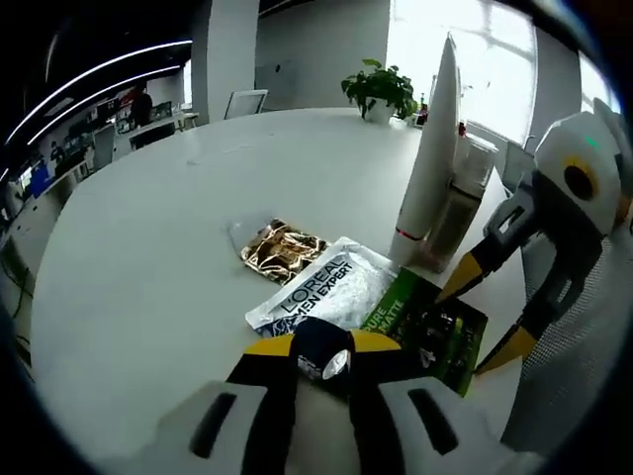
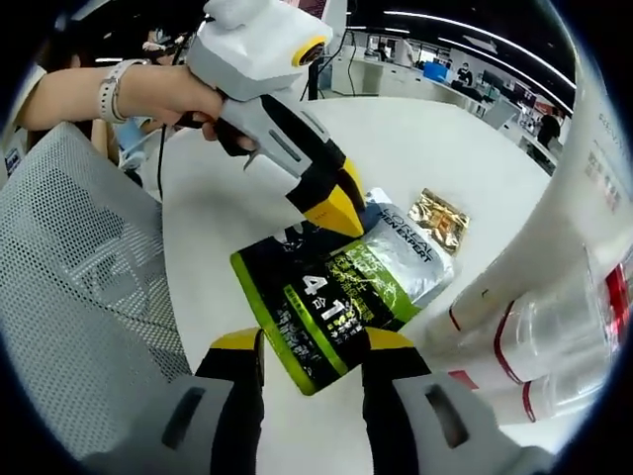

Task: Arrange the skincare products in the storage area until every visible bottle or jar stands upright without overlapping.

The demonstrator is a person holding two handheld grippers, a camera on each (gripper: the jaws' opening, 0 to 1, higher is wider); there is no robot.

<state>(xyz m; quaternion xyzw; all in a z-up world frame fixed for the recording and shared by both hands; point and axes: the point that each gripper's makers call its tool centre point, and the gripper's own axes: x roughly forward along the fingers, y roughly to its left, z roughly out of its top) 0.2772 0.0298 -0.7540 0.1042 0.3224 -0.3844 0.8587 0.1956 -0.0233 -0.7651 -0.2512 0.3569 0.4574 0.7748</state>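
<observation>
Now left gripper [image 1: 323, 358] clamps green sachet [image 2: 321, 307]; right gripper [image 2: 312, 358] gapes.

— What do the grippers look like?
— White bodies, black jaws, yellow tips: left gripper [image 1: 321, 358], right gripper [image 2: 312, 358]. A yellow ring on each box.
— And the person?
— A pale wristband [image 2: 111, 91] on the hand [image 2: 178, 99].

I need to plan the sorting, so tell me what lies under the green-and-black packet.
The green-and-black packet overlaps the silver L'Oreal sachet, whose far end sticks out. The white table shows around both. Anything else beneath the packet is covered.
</observation>
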